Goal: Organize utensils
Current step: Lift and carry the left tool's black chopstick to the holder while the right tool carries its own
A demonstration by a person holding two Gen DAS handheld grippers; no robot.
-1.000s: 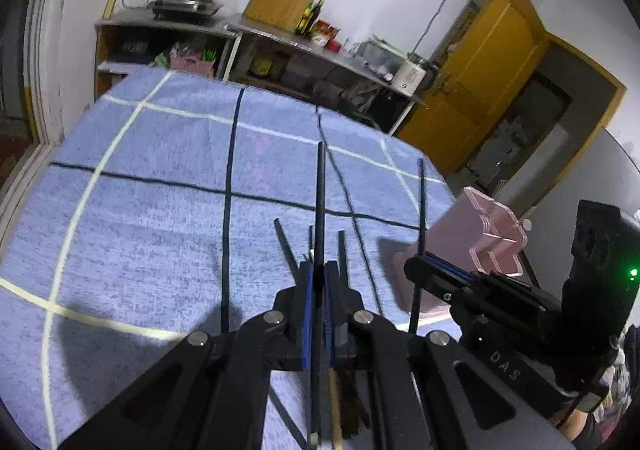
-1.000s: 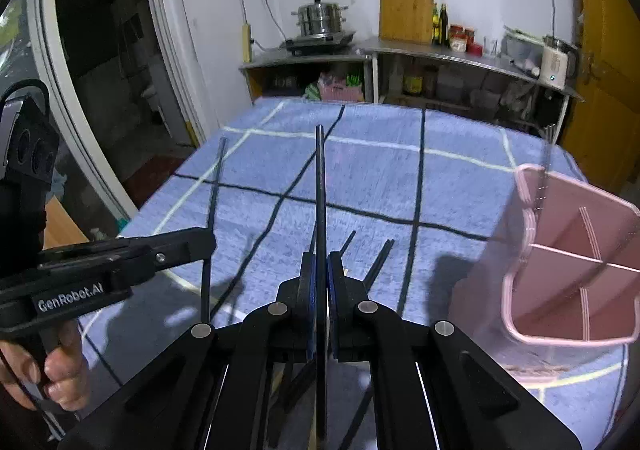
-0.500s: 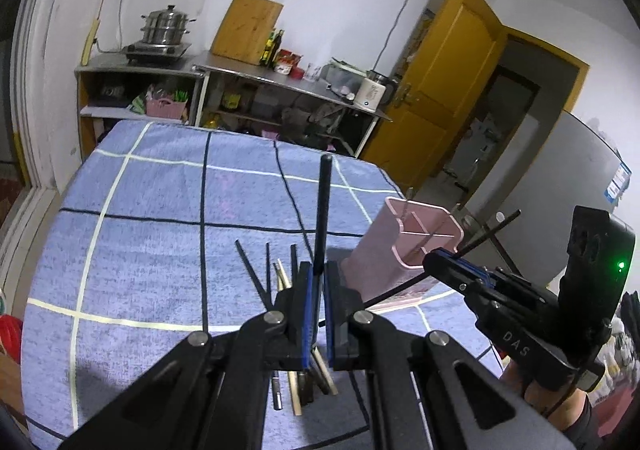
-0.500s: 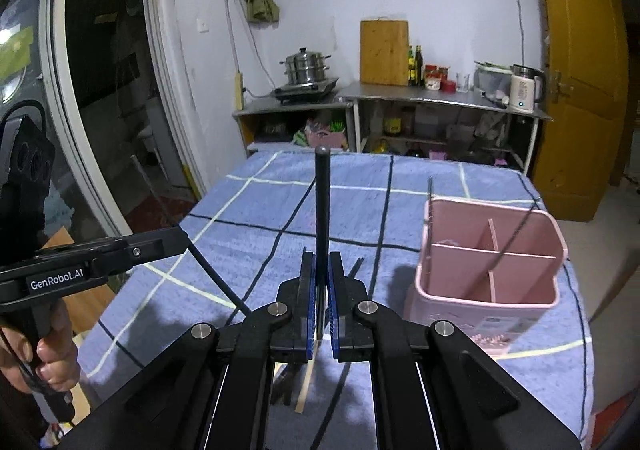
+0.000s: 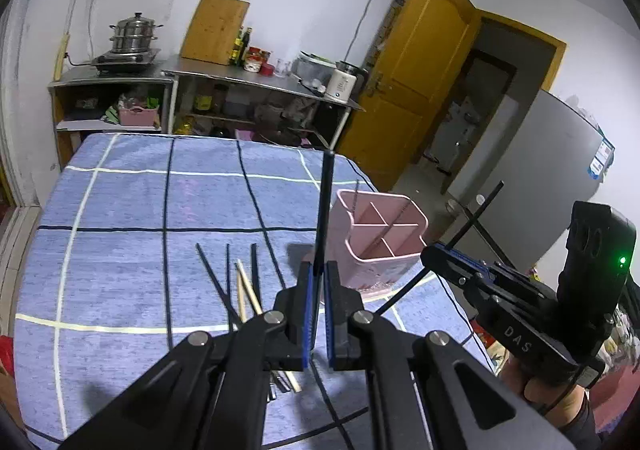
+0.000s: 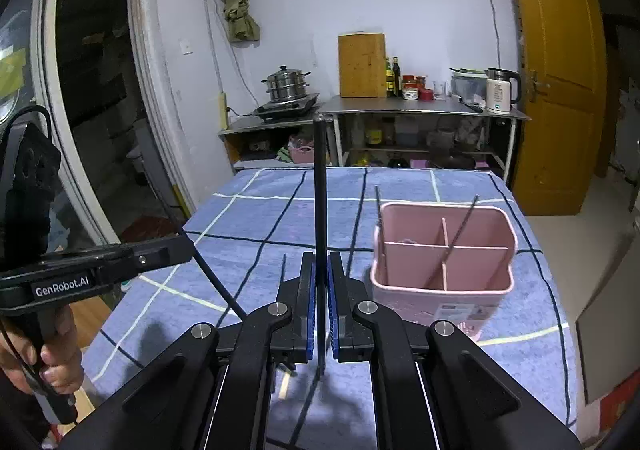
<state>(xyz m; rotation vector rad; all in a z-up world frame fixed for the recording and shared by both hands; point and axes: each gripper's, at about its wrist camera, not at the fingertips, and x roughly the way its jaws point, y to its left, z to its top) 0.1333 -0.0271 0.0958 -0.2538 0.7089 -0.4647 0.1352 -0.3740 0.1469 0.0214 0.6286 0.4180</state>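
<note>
Clamping a black chopstick [image 5: 323,210] dead centre, the left gripper [image 5: 317,304] has its blue pads squeezed tight on the stick, which rises straight up ahead of the camera. Down on the blue cloth [image 5: 120,250], left of those pads, a loose bundle of sticks [image 5: 236,286] lies fanned out, several black and at least one pale wooden. Just right of the held stick sits the pink holder [image 5: 380,238], upright on the cloth near its right edge, its inside split into compartments, with thin black sticks leaning in it. Further right, the right gripper [image 5: 430,256] comes in from the side, pinching its own chopstick [image 5: 472,218] at a slant.

Over on the right wrist view, the left gripper [image 6: 188,248] pokes in from the left edge, its stick angling down toward the middle. Centre frame, the right gripper [image 6: 319,310] is clenched on its black stick [image 6: 319,202], standing vertical. Right of that, the holder [image 6: 442,282] shows two sticks in it: one in the left front cell, one slanting across the middle divider.
</note>
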